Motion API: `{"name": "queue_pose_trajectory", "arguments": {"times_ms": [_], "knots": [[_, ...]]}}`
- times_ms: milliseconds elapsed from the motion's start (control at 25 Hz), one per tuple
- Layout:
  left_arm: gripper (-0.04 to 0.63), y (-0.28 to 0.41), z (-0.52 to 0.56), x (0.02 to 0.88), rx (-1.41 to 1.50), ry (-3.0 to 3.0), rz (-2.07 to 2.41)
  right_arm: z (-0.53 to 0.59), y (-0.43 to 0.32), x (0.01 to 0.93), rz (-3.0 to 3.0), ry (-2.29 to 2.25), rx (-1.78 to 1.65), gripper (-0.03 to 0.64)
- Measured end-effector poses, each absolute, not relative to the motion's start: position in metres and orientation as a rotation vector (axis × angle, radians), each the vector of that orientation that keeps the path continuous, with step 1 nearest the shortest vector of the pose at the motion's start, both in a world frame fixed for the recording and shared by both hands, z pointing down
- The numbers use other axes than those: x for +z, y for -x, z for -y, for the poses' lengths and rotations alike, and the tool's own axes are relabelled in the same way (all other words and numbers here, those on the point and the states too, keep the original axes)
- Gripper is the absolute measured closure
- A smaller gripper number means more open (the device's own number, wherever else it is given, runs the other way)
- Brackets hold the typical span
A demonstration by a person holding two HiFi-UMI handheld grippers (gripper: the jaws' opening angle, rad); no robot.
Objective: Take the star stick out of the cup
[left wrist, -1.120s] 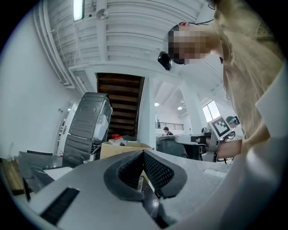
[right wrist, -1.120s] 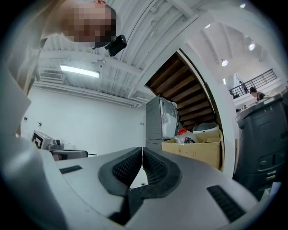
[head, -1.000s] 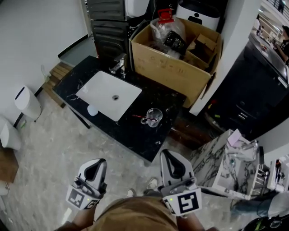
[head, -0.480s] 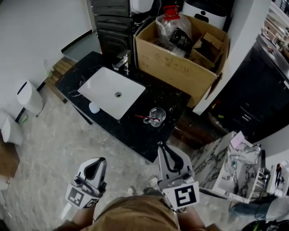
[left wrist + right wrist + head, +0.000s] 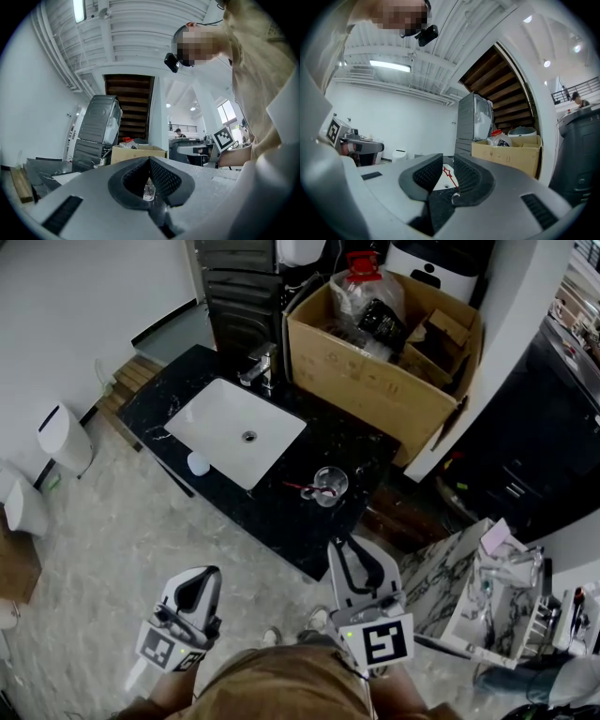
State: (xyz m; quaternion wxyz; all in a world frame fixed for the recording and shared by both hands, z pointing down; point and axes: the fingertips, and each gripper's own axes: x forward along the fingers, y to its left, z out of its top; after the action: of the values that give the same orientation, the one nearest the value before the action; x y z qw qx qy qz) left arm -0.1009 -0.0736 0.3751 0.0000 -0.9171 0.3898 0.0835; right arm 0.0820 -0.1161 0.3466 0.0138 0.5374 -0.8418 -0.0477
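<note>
A clear cup [image 5: 328, 486] stands near the front right of the black counter [image 5: 281, 512]. The red star stick [image 5: 302, 488] leans out of it to the left. In the right gripper view the star stick [image 5: 448, 173] shows far off through the jaw gap. My right gripper [image 5: 342, 549] hangs over the floor short of the counter. Its jaws have just been opening and nothing is between them [image 5: 448, 159]. My left gripper [image 5: 208, 576] is lower left, with its tips together and empty [image 5: 149, 159]. The cup [image 5: 149, 191] shows beyond it.
A white sink [image 5: 234, 432] with a faucet [image 5: 258, 367] is set in the counter. A large open cardboard box [image 5: 384, 343] full of items stands behind the cup. A marble-patterned stand [image 5: 469, 592] is at the right and white bins [image 5: 64, 439] at the left.
The right gripper has edged a little toward the counter and its jaws have parted slightly. The left gripper has stayed where it was.
</note>
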Motion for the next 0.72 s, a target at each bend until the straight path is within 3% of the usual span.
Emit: {"name": "queue_pose_trajectory", "arguments": {"times_ms": [40,720], "knots": [[0.594,0.100,0.074,0.375,0.263,2.879,-1.224,0.118,-0.082,0.347,2.621,-1.665,-0.161,0.536],[0.594,0.100,0.077,0.374,0.251,2.858,-1.265,0.136,-0.080,0.383,2.405,-1.477,-0.360,0.540]]}}
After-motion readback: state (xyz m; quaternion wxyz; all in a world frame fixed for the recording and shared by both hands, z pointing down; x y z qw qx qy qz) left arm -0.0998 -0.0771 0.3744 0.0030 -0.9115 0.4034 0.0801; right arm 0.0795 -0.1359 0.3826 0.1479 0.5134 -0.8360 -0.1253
